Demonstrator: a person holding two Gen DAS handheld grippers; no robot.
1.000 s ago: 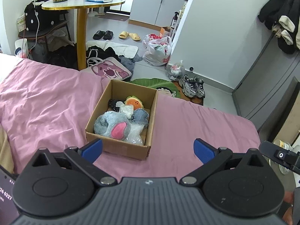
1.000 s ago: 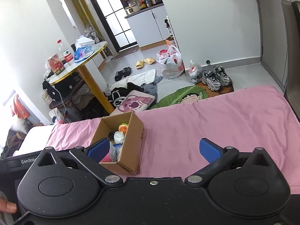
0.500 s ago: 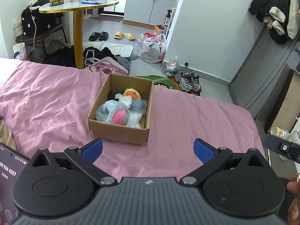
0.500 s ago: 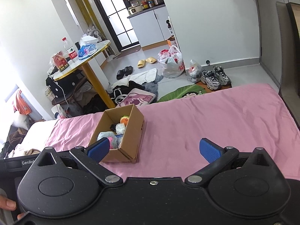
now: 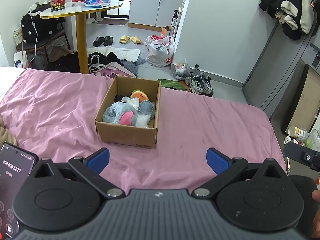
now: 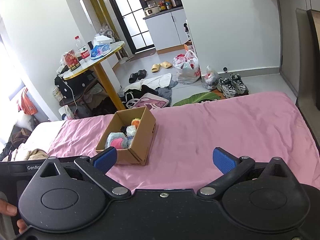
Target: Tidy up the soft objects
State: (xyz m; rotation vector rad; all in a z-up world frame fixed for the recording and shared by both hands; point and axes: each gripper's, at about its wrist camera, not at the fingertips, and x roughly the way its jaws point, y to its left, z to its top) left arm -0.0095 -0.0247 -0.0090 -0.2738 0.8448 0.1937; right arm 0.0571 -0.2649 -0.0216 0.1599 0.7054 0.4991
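An open cardboard box rests on the pink bedsheet. Inside lie several soft toys: a grey-blue plush with a pink patch, an orange plush, a denim-blue one, a black one and clear plastic wrap. My left gripper hangs open, short of the box and above the sheet, holding nothing. My right gripper is open too, back from the box, which sits ahead to its left.
Beyond the bed's far edge the floor holds a gold-legged round table, clothes, a pink cushion, slippers, plastic bags and sneakers. A phone shows at lower left. Beige clothes lie at the bed's left.
Both grippers have drawn back and risen from the box, so it looks smaller and farther away. Both stay open. The box and toys have not moved.
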